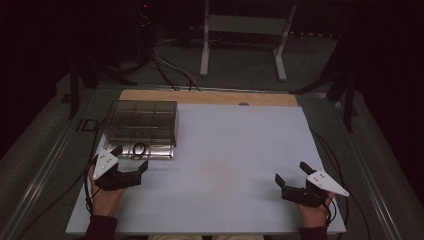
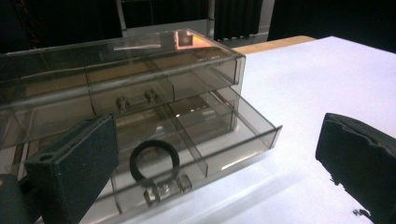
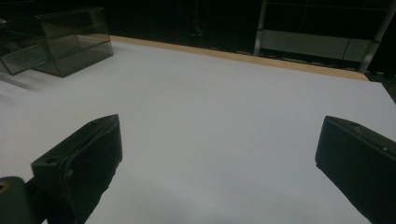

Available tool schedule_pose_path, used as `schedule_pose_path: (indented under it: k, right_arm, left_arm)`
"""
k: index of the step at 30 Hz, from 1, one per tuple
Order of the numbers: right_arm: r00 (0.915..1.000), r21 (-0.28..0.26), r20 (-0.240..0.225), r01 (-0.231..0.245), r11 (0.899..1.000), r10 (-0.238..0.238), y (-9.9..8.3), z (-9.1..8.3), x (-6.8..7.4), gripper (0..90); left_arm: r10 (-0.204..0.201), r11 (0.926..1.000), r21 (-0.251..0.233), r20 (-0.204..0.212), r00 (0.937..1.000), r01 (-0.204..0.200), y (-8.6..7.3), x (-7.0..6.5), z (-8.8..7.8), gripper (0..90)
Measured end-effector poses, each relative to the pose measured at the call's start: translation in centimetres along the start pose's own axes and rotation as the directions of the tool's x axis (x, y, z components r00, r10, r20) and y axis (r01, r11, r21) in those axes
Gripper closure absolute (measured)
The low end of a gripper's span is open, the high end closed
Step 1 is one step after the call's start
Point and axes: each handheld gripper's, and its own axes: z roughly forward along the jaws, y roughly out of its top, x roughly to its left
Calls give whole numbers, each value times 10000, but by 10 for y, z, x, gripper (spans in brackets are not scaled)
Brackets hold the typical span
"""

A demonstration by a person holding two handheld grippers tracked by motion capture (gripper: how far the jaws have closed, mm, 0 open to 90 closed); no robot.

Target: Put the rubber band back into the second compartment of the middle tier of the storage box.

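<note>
The drawer box of clear smoky plastic stands on the far left part of the white table, its near side facing the person. Its lower drawer is pulled out a little toward the near edge, so it sticks out from under the upper level. Thin walls divide the drawer into compartments. On the front of the drawer there is a black ring, a pull that stands upright on a small clear mount; in the high view the ring shows at the near face of the box. The upper level also has a small clear fitting on its front, without a ring that I can see.

The left gripper is just near of the box, right in front of the ring. Its jaws are spread wide: one jaw is at the left of the ring, the other is to the right over the bare table, and they hold nothing. In the left gripper view the ring is between the two jaws but nearer to the left one, and not touching it.

The right gripper is well apart, at the near right part of the table. Its jaws are spread too, over bare white surface, and they point toward the far left.

Behind the table, on the floor, are cables and a white frame.
</note>
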Motion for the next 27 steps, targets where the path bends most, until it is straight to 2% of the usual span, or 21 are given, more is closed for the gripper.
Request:
schedule_pose_path:
  k: [6, 8, 17, 27]
  right_arm:
    - [9999, -54, -138, 73, 10000, -74, -1, 1, 1, 8]
    - [9996, -66, -242, 126, 9999, -127, -1, 2, 2, 8]
    - [9984, -53, -477, 310, 9995, -312, -1, 2, 6, 8]
    - [9970, 138, -703, 321, 9994, -311, -3, 3, 10, 8]
  left_arm:
    - [-52, 9999, 158, 249, 9997, 48, -11, -3, -4, 3]
    - [89, 9995, 293, 144, 9999, -93, -13, -5, -5, 3]
    - [280, 9991, 310, 154, 9995, -284, -18, -12, -8, 3]
    - [223, 9993, 308, 242, 9995, -230, -22, -17, -10, 3]
